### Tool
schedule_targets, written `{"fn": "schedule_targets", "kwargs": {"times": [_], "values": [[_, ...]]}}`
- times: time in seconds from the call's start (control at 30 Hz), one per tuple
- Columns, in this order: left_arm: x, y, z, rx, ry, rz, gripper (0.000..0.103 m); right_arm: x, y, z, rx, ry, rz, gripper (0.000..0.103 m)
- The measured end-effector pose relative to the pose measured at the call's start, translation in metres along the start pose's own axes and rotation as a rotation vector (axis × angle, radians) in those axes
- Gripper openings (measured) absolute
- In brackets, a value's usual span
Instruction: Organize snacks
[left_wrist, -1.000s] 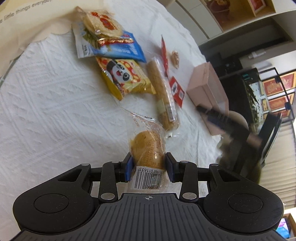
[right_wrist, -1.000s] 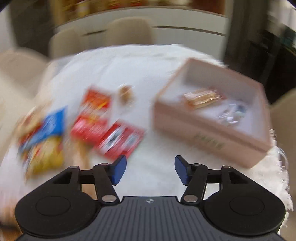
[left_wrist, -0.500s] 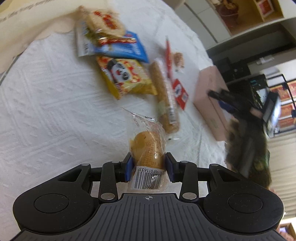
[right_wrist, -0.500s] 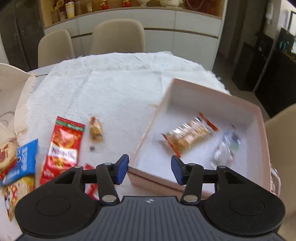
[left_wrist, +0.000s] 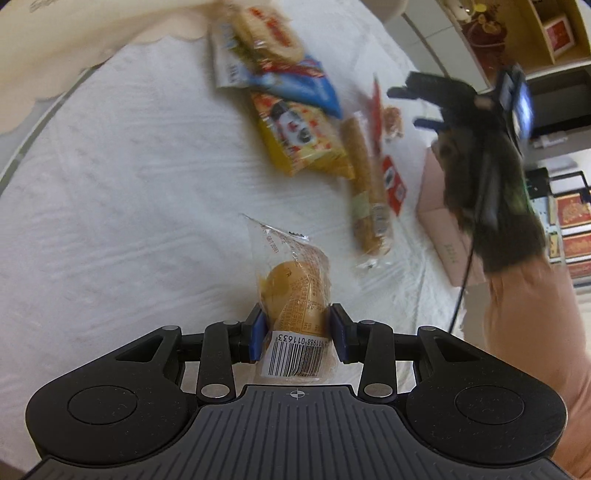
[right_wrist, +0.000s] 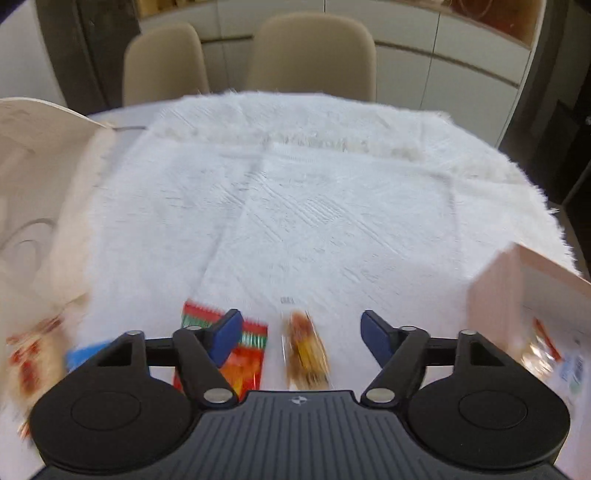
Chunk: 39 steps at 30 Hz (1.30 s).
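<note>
The left gripper (left_wrist: 297, 334) fingers clench a clear-wrapped golden bun (left_wrist: 295, 291) between them above the white-clothed desk (left_wrist: 129, 184), while the right gripper (right_wrist: 301, 334) fingers spread wide above a small amber-wrapped candy (right_wrist: 306, 350).

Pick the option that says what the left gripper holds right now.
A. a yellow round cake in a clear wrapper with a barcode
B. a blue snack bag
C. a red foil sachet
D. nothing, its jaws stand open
A: in the left wrist view the left gripper has its blue pads pressed against both sides of the yellow round cake in a clear wrapper with a barcode, above the white tablecloth.
</note>
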<state>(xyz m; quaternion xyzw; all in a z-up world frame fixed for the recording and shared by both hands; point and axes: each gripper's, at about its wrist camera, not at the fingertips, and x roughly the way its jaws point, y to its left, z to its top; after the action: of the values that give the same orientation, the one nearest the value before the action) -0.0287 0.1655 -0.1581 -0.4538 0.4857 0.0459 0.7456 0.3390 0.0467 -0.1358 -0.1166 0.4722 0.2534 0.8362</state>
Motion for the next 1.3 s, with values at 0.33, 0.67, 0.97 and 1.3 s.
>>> {"fn": "schedule_targets", "kwargs": {"times": [0.33, 0.67, 0.97, 1.3], "values": [[-0.001, 0.021, 0.003, -0.055, 0.009, -0.016, 0.041, -0.036, 0.028, -0.077, -0.02, 0.153, 0.279, 0.03], [0.014, -0.001, 0.012, 0.017, 0.051, -0.057, 0.041, -0.132, -0.023, -0.159, -0.076, -0.139, 0.084, 0.079], [0.015, -0.016, -0.007, 0.051, 0.067, -0.03, 0.041, -0.056, -0.027, -0.155, -0.152, -0.062, 0.046, 0.078], [0.017, -0.051, -0.013, 0.186, 0.104, -0.08, 0.041, -0.144, -0.022, -0.175, -0.125, -0.019, 0.136, 0.043]]}}
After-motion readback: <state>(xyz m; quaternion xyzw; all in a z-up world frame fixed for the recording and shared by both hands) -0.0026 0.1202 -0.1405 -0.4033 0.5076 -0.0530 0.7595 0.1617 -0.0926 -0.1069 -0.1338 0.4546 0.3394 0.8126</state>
